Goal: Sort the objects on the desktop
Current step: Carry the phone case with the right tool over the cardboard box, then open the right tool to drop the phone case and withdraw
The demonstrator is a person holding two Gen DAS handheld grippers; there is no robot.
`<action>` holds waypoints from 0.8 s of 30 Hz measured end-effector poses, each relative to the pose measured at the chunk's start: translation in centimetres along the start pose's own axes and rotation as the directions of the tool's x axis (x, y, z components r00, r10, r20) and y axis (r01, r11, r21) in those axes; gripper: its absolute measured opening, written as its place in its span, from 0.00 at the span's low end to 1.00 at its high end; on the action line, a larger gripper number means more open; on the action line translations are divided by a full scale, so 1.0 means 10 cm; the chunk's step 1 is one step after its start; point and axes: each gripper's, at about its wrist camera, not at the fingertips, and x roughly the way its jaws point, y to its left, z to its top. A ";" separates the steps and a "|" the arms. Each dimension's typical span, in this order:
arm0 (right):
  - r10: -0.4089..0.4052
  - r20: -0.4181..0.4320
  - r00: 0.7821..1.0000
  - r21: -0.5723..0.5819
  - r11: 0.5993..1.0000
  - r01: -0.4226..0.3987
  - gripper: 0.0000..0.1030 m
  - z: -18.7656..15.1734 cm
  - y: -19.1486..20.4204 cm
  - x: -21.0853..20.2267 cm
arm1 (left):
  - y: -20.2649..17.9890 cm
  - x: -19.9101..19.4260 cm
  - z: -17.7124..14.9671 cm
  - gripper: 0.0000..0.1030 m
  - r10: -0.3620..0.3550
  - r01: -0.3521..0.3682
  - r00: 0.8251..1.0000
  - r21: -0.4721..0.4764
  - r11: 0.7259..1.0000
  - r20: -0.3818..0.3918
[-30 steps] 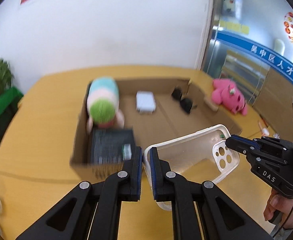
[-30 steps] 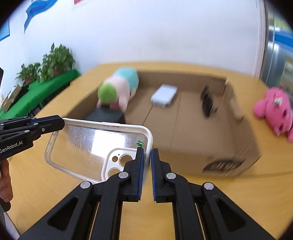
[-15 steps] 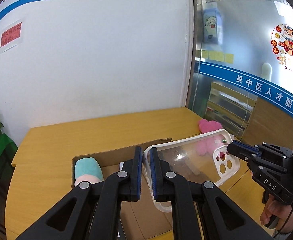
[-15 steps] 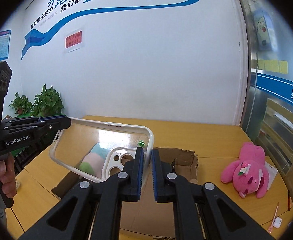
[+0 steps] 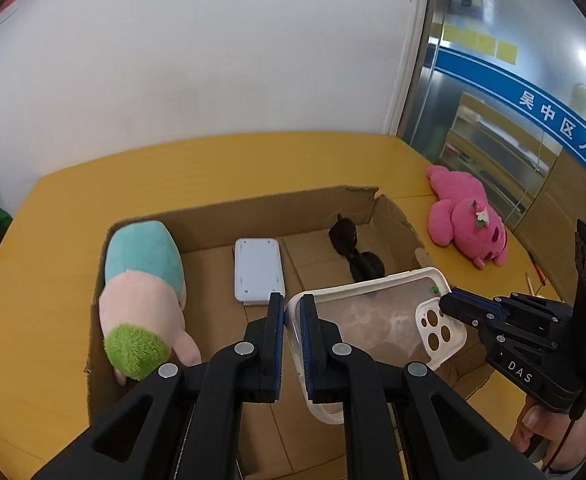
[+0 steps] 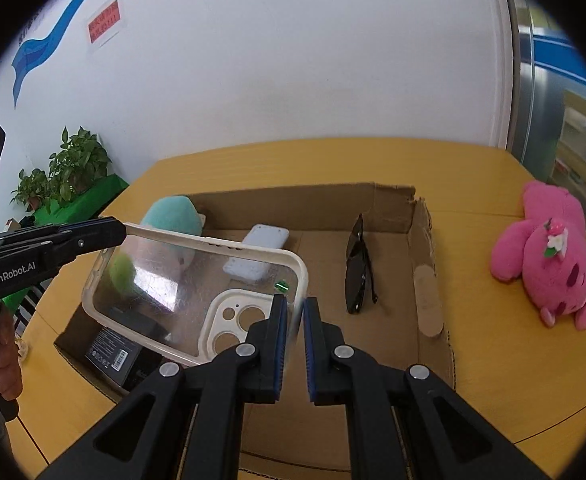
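Clear plastic with a cream-white rim formed the phone case (image 6: 197,284), which hung in the air above the open brown cardboard box (image 5: 317,208) on the yellow wooden surface (image 6: 493,360). The left gripper (image 5: 291,312) was pinched on the plain end of the case rim. The right gripper (image 6: 295,316) was pinched on the rim at the camera-cutout end, with a narrow gap between its fingers where the rim passed. The case spanned the space between the two grippers, roughly level.

Below and ahead of the grippers, the box held:
- a pastel plush toy with a green tuft (image 5: 141,300), to the left;
- a flat white rectangular device (image 5: 257,274), straight ahead;
- a pair of black sunglasses (image 6: 358,268), ahead and to the right;
- a black rectangular carton (image 6: 121,354), under the left end of the case.

A pink plush toy (image 6: 549,256) lay on the surface outside the box, well to the right of the right gripper.

The step in hand appeared to be carrying the case over the box for placement. The next move would likely call for lowering both grippers together onto a bare patch of the box floor, between the white device and the sunglasses, then spreading both. Uneven release could tip the case.
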 end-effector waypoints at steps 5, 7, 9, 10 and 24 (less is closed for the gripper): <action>0.001 -0.092 0.996 0.022 1.000 0.002 0.07 -0.12 -0.10 0.35 | 0.07 0.54 -0.21 0.07 0.010 -0.014 0.992 -0.029 0.999 -0.129; -0.003 -0.128 0.992 0.022 1.000 0.006 0.09 -0.17 -0.11 0.48 | 0.09 0.72 -0.32 0.07 0.012 -0.019 0.984 -0.038 0.999 -0.178; -0.001 -0.164 0.986 0.023 1.000 0.005 0.10 -0.22 -0.11 0.60 | 0.12 0.89 -0.43 0.07 0.022 -0.033 0.973 -0.043 0.999 -0.229; 0.001 -0.182 0.983 0.023 1.000 0.003 0.10 -0.25 -0.09 0.65 | 0.14 0.98 -0.50 0.07 0.026 -0.040 0.966 -0.049 0.998 -0.259; 0.018 -0.352 0.936 0.020 1.000 -0.012 0.18 -0.48 0.08 0.98 | 0.12 1.23 -0.64 0.24 0.124 -0.137 0.899 0.000 0.991 -0.420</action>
